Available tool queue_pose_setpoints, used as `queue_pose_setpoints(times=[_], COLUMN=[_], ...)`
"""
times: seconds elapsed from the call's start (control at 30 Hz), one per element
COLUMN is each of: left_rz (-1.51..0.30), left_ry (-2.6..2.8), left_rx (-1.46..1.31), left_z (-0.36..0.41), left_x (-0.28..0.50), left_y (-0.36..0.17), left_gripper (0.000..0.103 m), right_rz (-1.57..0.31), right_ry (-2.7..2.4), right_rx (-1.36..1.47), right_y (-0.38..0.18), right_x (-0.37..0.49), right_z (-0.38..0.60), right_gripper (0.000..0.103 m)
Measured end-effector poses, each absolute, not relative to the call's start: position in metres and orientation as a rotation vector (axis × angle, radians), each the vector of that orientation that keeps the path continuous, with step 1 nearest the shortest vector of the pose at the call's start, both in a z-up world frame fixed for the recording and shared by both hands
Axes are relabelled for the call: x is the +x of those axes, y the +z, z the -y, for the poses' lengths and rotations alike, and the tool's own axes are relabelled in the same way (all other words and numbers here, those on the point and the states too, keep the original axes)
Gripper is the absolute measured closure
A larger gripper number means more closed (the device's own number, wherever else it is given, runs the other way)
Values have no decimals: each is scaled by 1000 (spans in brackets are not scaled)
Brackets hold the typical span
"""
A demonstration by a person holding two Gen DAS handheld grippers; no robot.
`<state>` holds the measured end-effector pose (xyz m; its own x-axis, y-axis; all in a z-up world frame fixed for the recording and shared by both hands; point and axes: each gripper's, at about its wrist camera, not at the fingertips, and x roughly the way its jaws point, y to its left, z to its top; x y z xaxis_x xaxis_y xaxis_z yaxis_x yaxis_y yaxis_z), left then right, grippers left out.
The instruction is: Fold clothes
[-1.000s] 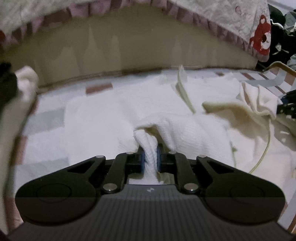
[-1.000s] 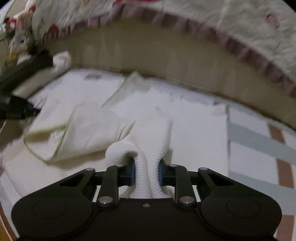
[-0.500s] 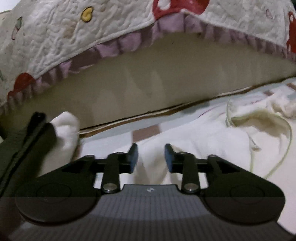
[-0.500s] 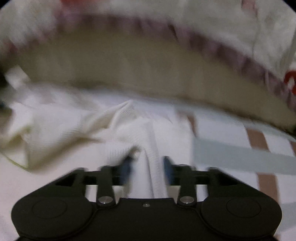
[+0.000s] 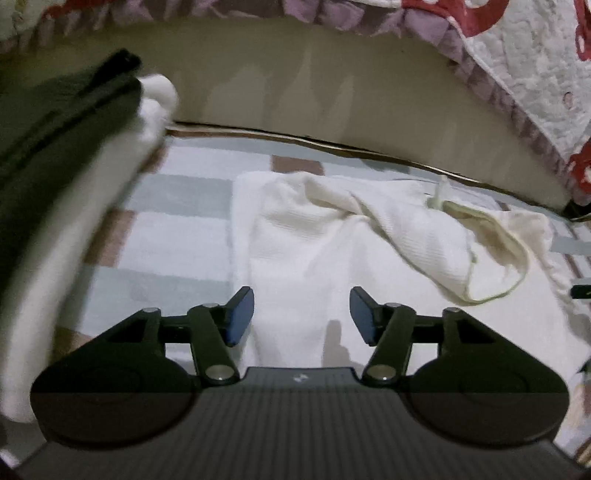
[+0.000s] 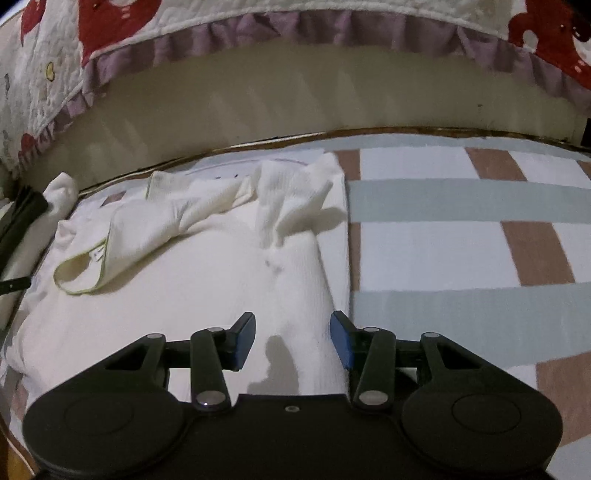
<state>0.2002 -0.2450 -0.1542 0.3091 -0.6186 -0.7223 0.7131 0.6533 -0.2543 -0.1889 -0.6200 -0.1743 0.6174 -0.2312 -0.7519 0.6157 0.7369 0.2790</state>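
The white ribbed knit garment (image 6: 207,295) lies spread on the striped mat (image 6: 461,240), its far end close under the tan base of a bed, just short of the dark seam where the mat ends. Its right edge runs fairly straight along the mat, which reads as a lengthwise fold already laid down, though that is a judgement from how it lies. Toward the far end the cloth is not flat: a bunched ridge of ribbed fabric (image 6: 295,195) stands up in peaks, and a flap edged in yellow-green trim (image 6: 85,273) curls over beside it, likely a neckline or armhole. In the left view the same garment (image 5: 314,258) shows that trimmed opening (image 5: 495,266) off to the right.

The right gripper (image 6: 291,339) hovers low over the near right edge of the garment, jaws spread wide, nothing between the blue pads (image 6: 245,339); whether they brush the cloth cannot be told. The left gripper (image 5: 301,315) sits likewise over the near end, jaws wide apart and empty. Both cast shadows on the fabric just ahead.

At the far left of the left view a blurred dark and white shape (image 5: 74,166) crosses; it cannot be identified. A quilted bedcover with a purple frill (image 6: 258,33) hangs above.
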Motion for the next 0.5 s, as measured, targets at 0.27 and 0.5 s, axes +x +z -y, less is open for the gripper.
queue_pose_setpoints(times=[0.27, 0.5], left_rz=[-869, -718], left_ry=[-852, -967], left_rx=[167, 332], left_z=[254, 283], left_x=[191, 179], left_y=[-164, -154], left_gripper=[38, 38], right_rz=[-723, -745], right_ry=[-519, -545], right_rx=[543, 628], right_y=[-170, -191], right_x=[-181, -139], right_z=[628, 660], right_gripper=[43, 41])
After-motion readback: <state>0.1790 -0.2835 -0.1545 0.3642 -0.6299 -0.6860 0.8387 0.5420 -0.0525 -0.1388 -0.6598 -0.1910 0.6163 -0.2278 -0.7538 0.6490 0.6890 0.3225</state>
